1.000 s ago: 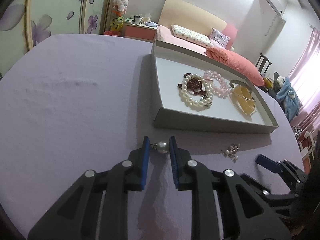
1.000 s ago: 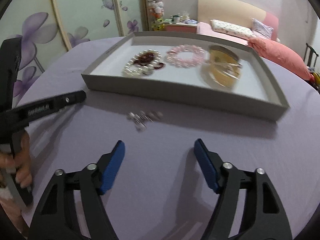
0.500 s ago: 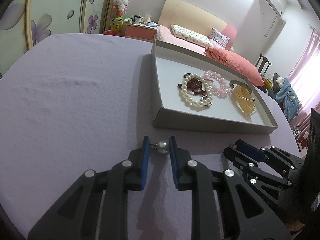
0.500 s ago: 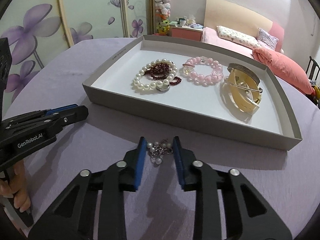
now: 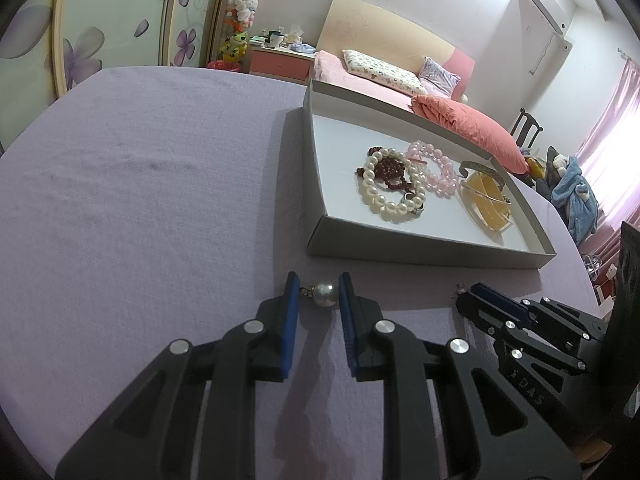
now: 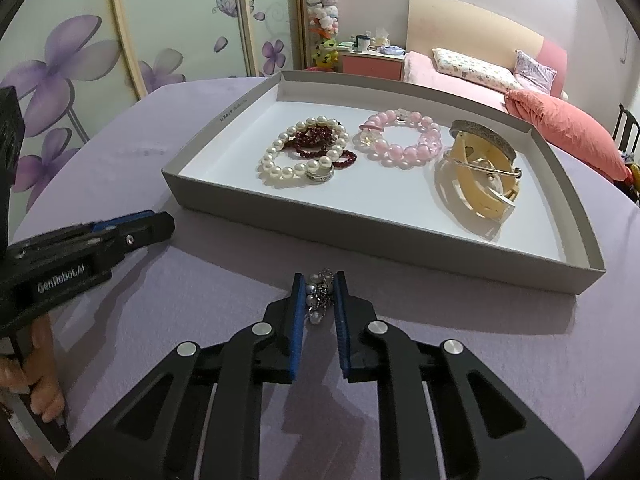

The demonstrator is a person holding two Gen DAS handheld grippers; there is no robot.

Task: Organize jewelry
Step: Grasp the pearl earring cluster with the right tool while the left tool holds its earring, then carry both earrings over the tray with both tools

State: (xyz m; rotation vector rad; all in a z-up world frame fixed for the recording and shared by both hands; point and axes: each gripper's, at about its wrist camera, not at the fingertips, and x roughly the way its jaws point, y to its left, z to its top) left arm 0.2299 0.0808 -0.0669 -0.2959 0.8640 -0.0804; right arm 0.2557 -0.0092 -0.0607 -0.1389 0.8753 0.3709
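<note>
With the right tool just closed on the pearl cluster and the left tool pinching the pearl earring, lift both straight up, then carry them ahead into the tray.

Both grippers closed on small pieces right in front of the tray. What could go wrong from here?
1. The right gripper, jaws just closed, pinches a loose pearl-and-chain cluster; dangling strands may slip or snag on lifting.
2. The left gripper holds a round pearl earring; it could roll out.
3. Either load could catch the tray wall.
</note>
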